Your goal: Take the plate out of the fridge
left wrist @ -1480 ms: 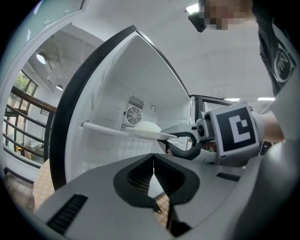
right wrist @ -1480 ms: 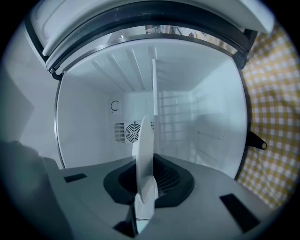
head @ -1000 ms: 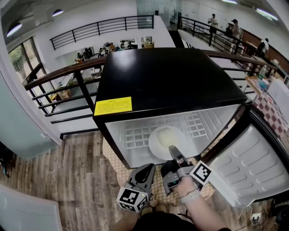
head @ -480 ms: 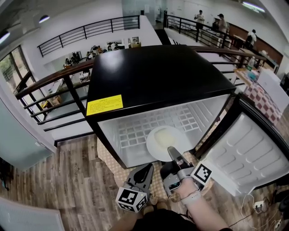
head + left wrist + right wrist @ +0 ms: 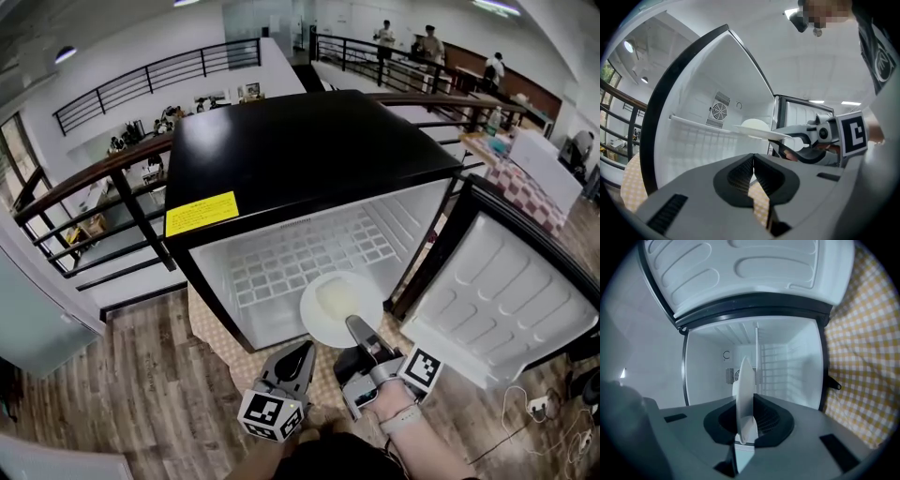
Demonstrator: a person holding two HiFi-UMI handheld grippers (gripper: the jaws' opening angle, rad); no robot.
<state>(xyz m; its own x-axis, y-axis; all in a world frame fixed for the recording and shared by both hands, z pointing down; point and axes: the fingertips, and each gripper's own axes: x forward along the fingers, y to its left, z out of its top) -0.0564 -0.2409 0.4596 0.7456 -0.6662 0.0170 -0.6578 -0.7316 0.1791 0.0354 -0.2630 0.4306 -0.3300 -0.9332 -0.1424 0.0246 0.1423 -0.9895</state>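
A white plate (image 5: 339, 305) hangs level at the mouth of the black fridge (image 5: 300, 159), mostly past the front edge of the white wire shelf (image 5: 300, 253). My right gripper (image 5: 356, 326) is shut on the plate's near rim. In the right gripper view the plate (image 5: 744, 394) stands edge-on between the jaws of my right gripper (image 5: 745, 427). My left gripper (image 5: 302, 354) is low and to the left of the plate, shut with nothing in it. The left gripper view shows the plate (image 5: 757, 129) and the right gripper (image 5: 797, 138) beyond my left gripper (image 5: 753, 164).
The fridge door (image 5: 497, 291) stands swung open to the right. A yellow checked cloth (image 5: 225, 342) lies under the fridge on the wooden floor (image 5: 122, 394). A black railing (image 5: 94, 178) runs behind it. People stand far off at the back.
The right gripper has drawn the plate toward me, from over the shelf to the fridge's front edge. The head view has shifted. The left gripper has stayed put.
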